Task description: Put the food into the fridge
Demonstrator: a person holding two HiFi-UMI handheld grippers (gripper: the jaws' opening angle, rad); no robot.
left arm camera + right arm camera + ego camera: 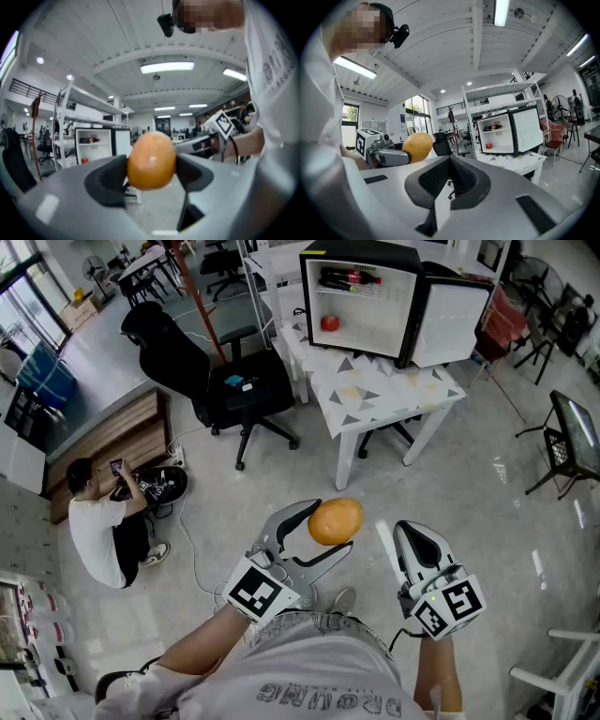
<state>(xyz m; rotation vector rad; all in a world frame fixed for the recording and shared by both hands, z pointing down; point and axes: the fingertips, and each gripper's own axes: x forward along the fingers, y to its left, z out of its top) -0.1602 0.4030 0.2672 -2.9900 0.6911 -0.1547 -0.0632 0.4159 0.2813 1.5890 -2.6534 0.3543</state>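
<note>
A round orange-yellow food item (pixel 335 520) sits between the pads of my left gripper (pixel 326 531), which is shut on it and held level in the air. It fills the middle of the left gripper view (pixel 151 160) and shows at the left of the right gripper view (pixel 417 146). My right gripper (pixel 398 542) hangs beside it, shut and with nothing in it (pixel 450 176). Ahead, a small black fridge (pixel 361 296) stands open on a white table (pixel 394 390). Inside are a red round fruit (pixel 329 322) and a dark bottle (pixel 349 279). Its door (pixel 450 324) swings to the right.
A black office chair (pixel 244 390) stands left of the table. A person (pixel 98 521) crouches on the floor at the left, with cables nearby. A dark table (pixel 577 437) stands at the right and a white chair (pixel 572 681) at the bottom right. Light floor lies between me and the fridge table.
</note>
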